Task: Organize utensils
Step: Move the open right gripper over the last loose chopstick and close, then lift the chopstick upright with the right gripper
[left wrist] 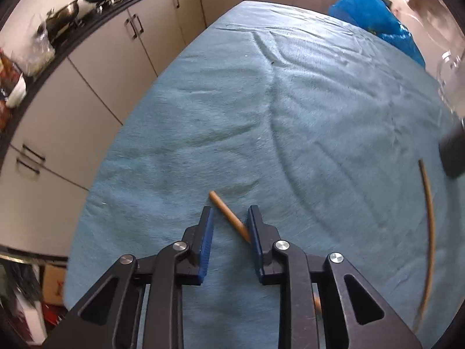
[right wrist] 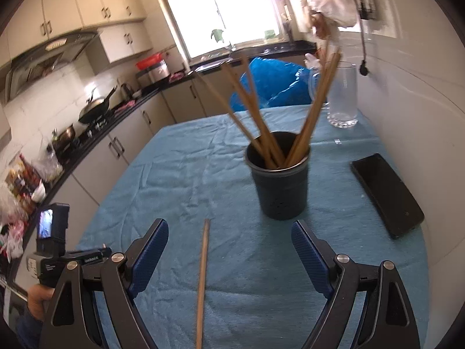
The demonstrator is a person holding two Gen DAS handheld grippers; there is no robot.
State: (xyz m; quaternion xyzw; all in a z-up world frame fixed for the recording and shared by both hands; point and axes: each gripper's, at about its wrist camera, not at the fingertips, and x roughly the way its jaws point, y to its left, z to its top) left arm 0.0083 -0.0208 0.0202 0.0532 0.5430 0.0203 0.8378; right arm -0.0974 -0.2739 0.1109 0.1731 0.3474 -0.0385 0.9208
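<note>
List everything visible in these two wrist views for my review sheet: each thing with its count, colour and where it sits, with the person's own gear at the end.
chopsticks: two loose, tan, flat on the cloth, one in front of each gripper; several more standing in the holder
holder: one, black, centre of the table
glass: one, clear, far right of the table by the wall
phone: one, black, flat on the cloth right of the holder
bag: one, blue, far end of the table
cloth: one, teal, covering the table
wok: one, dark, on the stove at left
left gripper: black with blue pads, jaws narrowed around a loose chopstick
right gripper: black with blue pads, wide open
hand: one, gripping the left gripper's handle
</note>
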